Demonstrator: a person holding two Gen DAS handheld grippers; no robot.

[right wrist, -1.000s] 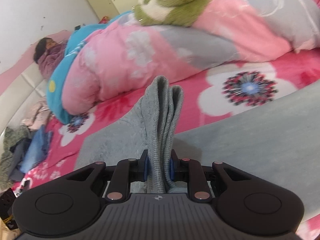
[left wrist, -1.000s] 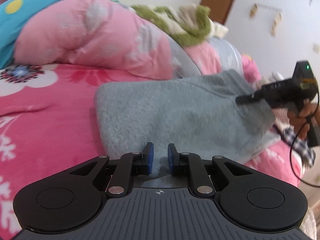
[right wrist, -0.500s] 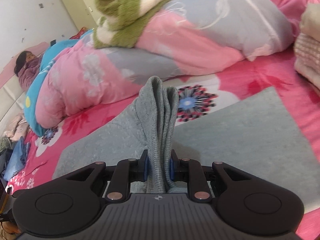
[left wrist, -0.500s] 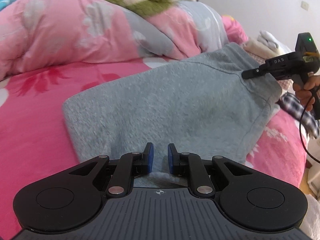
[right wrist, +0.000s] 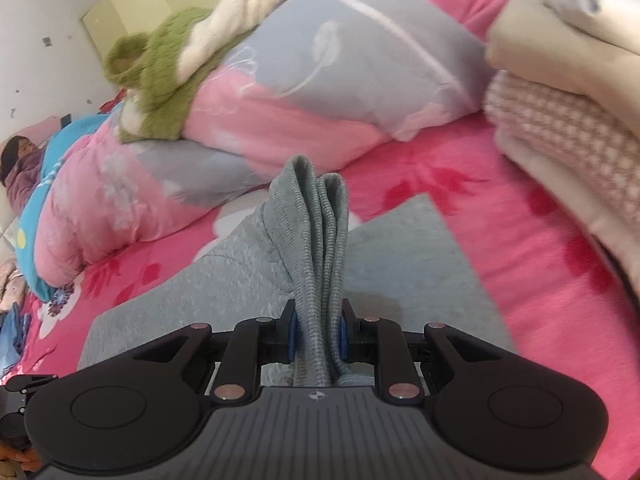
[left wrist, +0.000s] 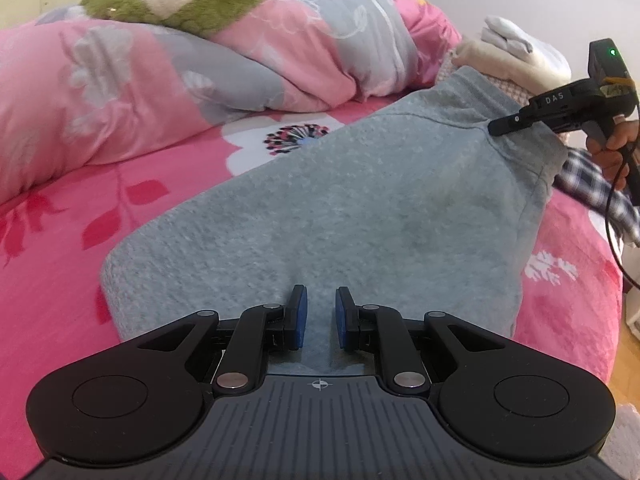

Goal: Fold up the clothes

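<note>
A soft grey fleece garment (left wrist: 360, 208) lies spread on a bed with a pink flowered sheet (left wrist: 52, 280). The right tongs (right wrist: 316, 334) clamp its bunched ribbed edge. The left tongs (left wrist: 319, 316) pinch its near edge, pads nearly together.

Grey garment (left wrist: 360, 208) on pink bed (left wrist: 52, 280)

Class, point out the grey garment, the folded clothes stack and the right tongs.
grey garment (left wrist: 360, 208): left wrist view, its flat middle.
folded clothes stack (right wrist: 560, 128): right wrist view, the knitted layer's side.
right tongs (right wrist: 318, 332): right wrist view, between the fingertips.
</note>
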